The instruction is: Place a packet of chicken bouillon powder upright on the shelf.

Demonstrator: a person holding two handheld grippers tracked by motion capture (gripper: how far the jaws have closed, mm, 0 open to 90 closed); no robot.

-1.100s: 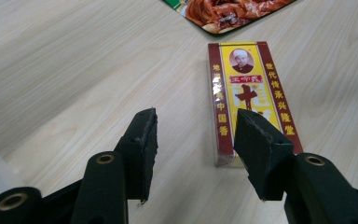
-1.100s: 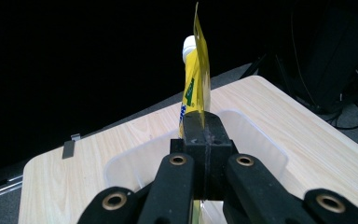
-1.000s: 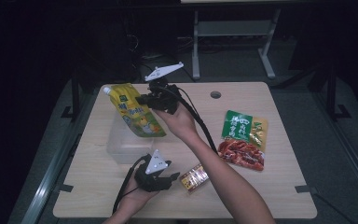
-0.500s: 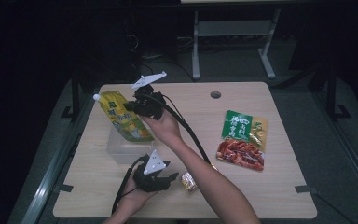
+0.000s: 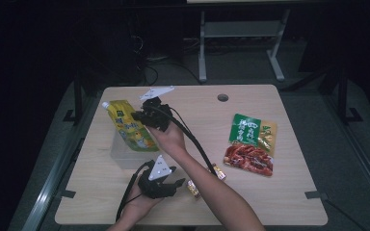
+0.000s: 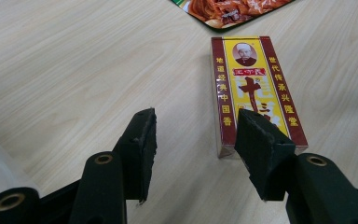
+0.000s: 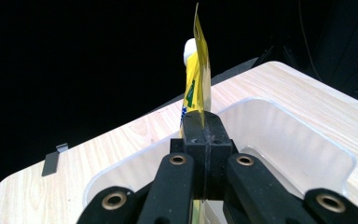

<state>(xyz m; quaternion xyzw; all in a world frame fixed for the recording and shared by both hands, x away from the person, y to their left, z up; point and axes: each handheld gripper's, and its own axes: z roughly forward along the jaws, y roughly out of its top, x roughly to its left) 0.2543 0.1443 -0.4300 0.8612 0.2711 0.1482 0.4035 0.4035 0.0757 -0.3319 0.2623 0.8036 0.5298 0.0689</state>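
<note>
Right tongs (image 7: 204, 135), clamped on the yellow spouted pouch (image 5: 131, 126), have lowered it over the clear plastic bin (image 7: 307, 144), so release looks near, while left tongs (image 6: 196, 140) wait half-open beside the spice box (image 6: 254, 84).

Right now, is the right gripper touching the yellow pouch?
Touching. The right gripper view shows the right gripper shut flat on the yellow pouch, its edge pinched between the pads.

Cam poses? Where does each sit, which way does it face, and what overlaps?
High view: above the table's near edge, facing forward and down; both forearms and grippers show.
Left gripper view: on the left gripper, facing the red-yellow box; open black fingers show.
Right gripper view: on the right gripper, facing the clear bin; shut fingers show.
Shared: yellow pouch, high and right gripper views.
</note>
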